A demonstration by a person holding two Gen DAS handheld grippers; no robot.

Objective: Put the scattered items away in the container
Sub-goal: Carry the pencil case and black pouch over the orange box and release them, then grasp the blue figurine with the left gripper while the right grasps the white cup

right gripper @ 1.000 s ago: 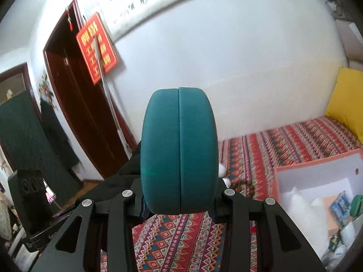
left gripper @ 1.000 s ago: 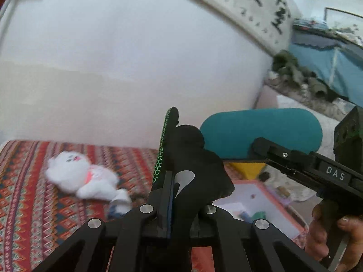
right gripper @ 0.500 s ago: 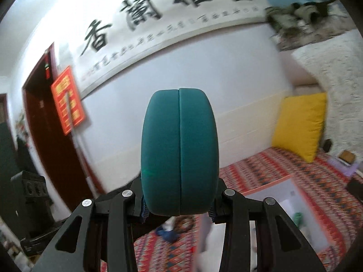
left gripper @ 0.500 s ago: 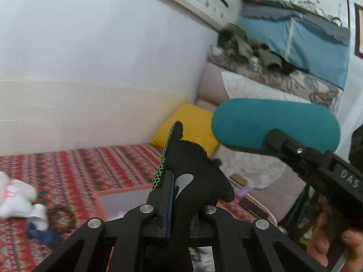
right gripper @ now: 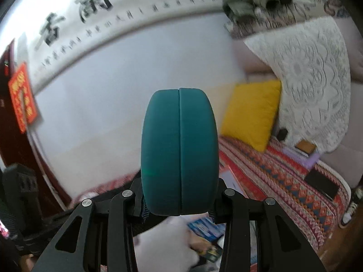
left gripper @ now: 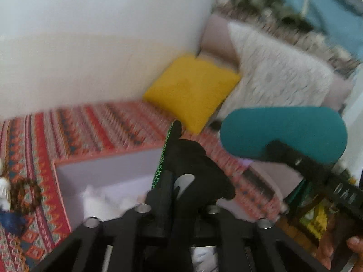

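Observation:
My left gripper [left gripper: 174, 158] is shut on a black sock with a white logo [left gripper: 195, 176], held above the white box with an orange rim [left gripper: 95, 170]. A white soft item [left gripper: 102, 201] lies inside the box. My right gripper [right gripper: 179, 140] has its teal pads [right gripper: 158, 149] pressed together with nothing between them; it also shows in the left wrist view [left gripper: 283, 131], right of the sock. Below it the box holds a white soft item [right gripper: 163, 247] and small packets [right gripper: 204, 226].
A patterned red bedspread [left gripper: 90, 124] covers the bed. A yellow cushion [left gripper: 192, 90] and a white lace-covered sofa [left gripper: 272, 74] stand behind. A brown bead ring [left gripper: 25, 192] and a blue item [left gripper: 11, 222] lie left of the box.
Both views have swung right and down. The box now lies directly under the left gripper, and the white plush toy has almost left the view. Both grippers stay shut.

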